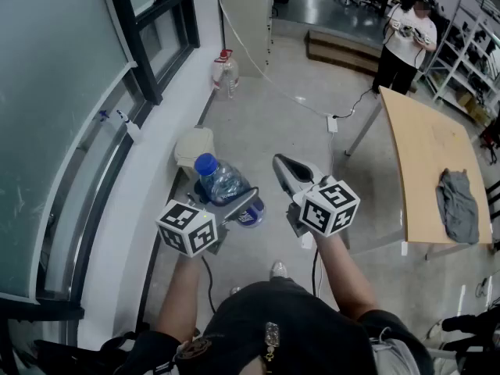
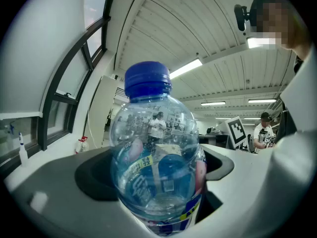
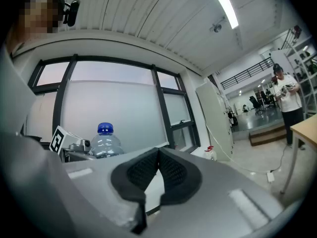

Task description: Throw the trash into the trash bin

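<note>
A clear plastic bottle (image 1: 223,184) with a blue cap and a blue label hangs in the air in front of me. My left gripper (image 1: 224,201) is shut on it, one jaw on each side of its body. The left gripper view is filled by the bottle (image 2: 156,182), which stands upright between the dark pads (image 2: 91,180) of the left gripper (image 2: 156,170). To its right, at about the same height, my right gripper (image 1: 281,162) is shut and holds nothing. In the right gripper view its (image 3: 158,157) pads meet, and the bottle (image 3: 105,143) shows at the left.
A pale beige object (image 1: 194,145) stands on the floor by the window wall, just beyond the bottle. A large water bottle (image 1: 225,73) stands farther along the wall. A wooden table (image 1: 426,162) bearing a grey cloth (image 1: 458,205) is on the right. A person (image 1: 406,37) stands far off.
</note>
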The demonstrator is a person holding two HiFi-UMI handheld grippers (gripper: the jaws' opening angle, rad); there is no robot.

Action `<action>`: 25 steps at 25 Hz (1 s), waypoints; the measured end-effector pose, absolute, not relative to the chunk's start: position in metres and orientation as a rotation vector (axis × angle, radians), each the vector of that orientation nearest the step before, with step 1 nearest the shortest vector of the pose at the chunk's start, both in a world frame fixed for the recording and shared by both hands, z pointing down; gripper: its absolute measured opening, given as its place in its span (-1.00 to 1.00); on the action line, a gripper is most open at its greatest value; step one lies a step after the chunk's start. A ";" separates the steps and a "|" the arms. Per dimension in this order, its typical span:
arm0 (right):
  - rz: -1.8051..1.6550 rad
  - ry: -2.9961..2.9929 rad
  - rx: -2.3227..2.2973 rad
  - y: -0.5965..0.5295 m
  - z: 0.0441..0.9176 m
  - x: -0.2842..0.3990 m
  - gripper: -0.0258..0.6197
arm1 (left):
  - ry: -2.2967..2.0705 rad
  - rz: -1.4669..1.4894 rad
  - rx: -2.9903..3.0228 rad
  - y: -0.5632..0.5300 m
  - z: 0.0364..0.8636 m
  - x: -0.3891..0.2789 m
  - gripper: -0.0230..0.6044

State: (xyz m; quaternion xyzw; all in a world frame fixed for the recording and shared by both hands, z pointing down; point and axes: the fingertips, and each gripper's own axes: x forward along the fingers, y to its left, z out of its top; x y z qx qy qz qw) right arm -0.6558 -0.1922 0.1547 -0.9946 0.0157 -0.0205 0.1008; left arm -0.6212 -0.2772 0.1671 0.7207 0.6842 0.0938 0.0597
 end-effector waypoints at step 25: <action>-0.029 0.064 -2.869 -0.115 0.165 -0.669 -0.91 | 2.060 0.344 2.211 -0.206 0.178 -0.628 0.63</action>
